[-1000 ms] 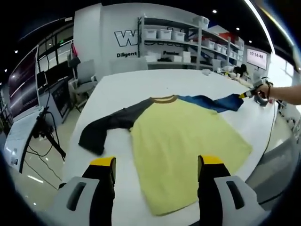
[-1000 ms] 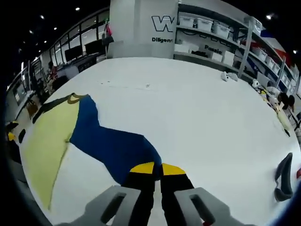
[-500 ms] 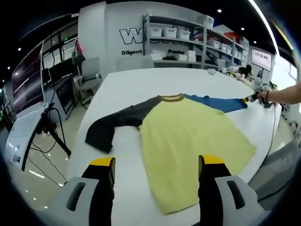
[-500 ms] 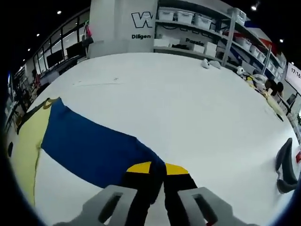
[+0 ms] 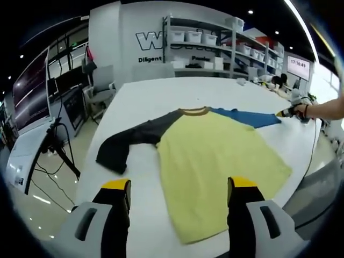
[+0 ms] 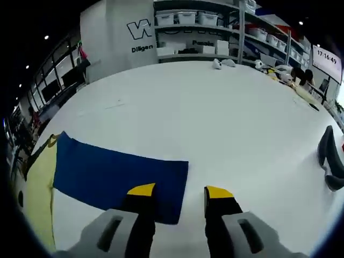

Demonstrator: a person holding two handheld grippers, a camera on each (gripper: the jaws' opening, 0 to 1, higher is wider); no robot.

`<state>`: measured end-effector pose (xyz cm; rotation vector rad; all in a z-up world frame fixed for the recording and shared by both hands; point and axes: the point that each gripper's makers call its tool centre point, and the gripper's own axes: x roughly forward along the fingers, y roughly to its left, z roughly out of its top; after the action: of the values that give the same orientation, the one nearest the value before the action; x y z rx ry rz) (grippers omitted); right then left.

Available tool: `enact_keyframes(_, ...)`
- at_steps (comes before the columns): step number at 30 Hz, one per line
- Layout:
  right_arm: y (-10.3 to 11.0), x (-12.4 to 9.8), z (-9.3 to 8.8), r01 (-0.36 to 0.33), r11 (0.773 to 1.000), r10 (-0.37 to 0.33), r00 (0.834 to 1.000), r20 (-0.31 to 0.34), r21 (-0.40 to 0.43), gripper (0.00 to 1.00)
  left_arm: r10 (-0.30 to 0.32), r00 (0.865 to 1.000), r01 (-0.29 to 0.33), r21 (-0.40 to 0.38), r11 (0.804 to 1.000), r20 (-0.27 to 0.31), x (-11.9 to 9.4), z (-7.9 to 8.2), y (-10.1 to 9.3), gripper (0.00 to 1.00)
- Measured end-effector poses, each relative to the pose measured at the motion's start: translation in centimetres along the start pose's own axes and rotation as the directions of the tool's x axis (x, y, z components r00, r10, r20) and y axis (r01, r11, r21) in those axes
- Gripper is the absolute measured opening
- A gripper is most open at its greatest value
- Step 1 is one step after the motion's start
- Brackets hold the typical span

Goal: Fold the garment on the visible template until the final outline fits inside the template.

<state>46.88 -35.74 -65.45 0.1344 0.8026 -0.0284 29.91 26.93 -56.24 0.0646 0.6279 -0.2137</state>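
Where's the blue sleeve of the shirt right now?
In the right gripper view the blue sleeve lies flat on the white table, stretched out from the yellow shirt body, its end under the open right gripper.

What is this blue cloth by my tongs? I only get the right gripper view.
Observer: That is the blue sleeve of a shirt. The left gripper view shows its whole yellow body spread flat on the table.
Operator: Has it a second sleeve?
Observer: Yes, a dark sleeve on the side away from yours, lying bent towards its end.
Operator: And the other tongs?
Observer: The left tongs are open near the shirt's hem, holding nothing.
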Motion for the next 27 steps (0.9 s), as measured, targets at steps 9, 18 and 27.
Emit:
enact_keyframes(9,0.6,0.3,-1.5,0.013,1.0,-0.013,0.999,-0.047,-0.011,0.22,-0.01,0.999,0.01,0.007,1.0,0.037,-0.1,0.9,-0.2,0.92)
enact_keyframes(18,-0.7,0.5,-1.5,0.131,0.991,-0.131,0.991,-0.026,0.004,0.04,-0.04,0.999,0.039,0.036,0.999,0.022,-0.8,0.2,-1.0,0.99)
enact_keyframes(27,0.5,0.4,-1.4,0.114,0.993,-0.113,0.991,-0.074,0.012,0.0,-0.084,0.996,0.084,0.038,0.996,0.014,-1.6,-0.2,-2.2,0.99)
